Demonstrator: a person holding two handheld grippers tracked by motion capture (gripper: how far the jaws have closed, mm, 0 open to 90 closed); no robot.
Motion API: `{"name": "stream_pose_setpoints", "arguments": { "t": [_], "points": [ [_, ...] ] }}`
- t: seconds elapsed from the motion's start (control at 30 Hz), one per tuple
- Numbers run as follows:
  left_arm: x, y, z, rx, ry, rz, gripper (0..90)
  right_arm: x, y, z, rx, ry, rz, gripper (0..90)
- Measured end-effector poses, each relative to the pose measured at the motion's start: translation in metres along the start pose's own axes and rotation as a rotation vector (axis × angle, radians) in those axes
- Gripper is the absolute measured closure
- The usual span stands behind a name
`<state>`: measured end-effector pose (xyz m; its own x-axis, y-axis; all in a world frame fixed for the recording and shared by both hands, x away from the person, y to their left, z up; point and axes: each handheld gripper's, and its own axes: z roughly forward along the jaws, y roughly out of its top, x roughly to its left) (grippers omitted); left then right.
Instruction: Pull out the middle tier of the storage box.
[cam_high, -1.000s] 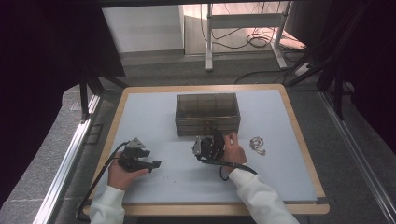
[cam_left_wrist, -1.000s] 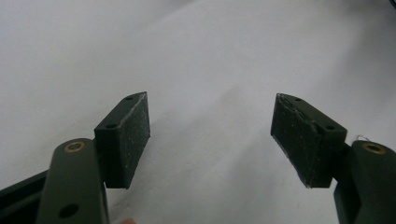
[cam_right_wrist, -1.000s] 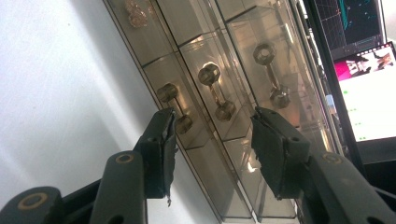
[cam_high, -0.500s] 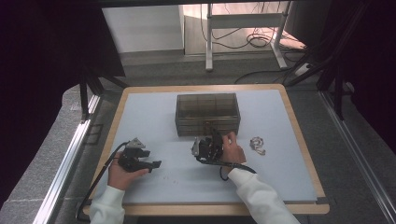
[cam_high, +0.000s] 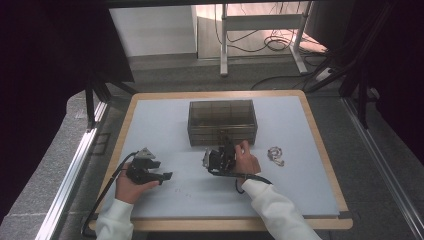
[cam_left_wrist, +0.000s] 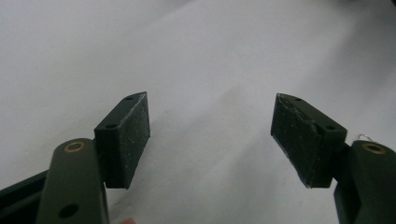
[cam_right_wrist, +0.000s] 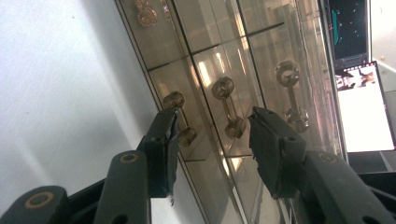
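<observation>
Your right gripper (cam_high: 223, 150) sits right up against the front of the smoked clear drawer box (cam_high: 222, 116), which stands a bit past the middle of the desk (cam_high: 150, 120), toward 12 o'clock. In the right gripper view your fingers (cam_right_wrist: 268, 149) are spread on either side of a brass drawer handle (cam_right_wrist: 227, 106) — a bar with a round knob at each end. The handle lies in the gap between them and the pads aren't pressing on it. The jaws have just been closing in a little, so the gap has narrowed, but it's an unclenched grip for now. There's a second handle (cam_right_wrist: 180, 116) at about 9 o'clock of it, just behind your left-hand finger, and a third handle (cam_right_wrist: 292, 93) at about 3 o'clock. Whether that finger touches the second handle I can't tell.

Your left gripper (cam_high: 162, 176) is well apart from the box, down around 7 o'clock of it, near the front-left part of the desk, with its cable (cam_high: 107, 195) trailing off toward the desk edge. In the left gripper view its fingers (cam_left_wrist: 123, 140) stand wide and released, with bare white desk surface between them — nothing held.

Off to 3 o'clock of your right hand (cam_high: 246, 161) there's a small silvery bit of jewellery (cam_high: 275, 155) lying on the desk, near the hand but not touching it. Too small to say exactly what it is.
</observation>
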<state>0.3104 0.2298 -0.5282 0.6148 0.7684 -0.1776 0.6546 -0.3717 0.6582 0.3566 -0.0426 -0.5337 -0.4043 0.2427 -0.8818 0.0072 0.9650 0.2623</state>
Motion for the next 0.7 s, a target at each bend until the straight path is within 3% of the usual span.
{"name": "stream_pose_setpoints", "arguments": {
  "t": [0.7],
  "points": [
    [0.0008,-0.0006,0.0,0.0,0.0,-0.005,28.7,0.0036,0.0036,0.0035,0.004,-0.033,-0.041,57.3]
  ]
}}
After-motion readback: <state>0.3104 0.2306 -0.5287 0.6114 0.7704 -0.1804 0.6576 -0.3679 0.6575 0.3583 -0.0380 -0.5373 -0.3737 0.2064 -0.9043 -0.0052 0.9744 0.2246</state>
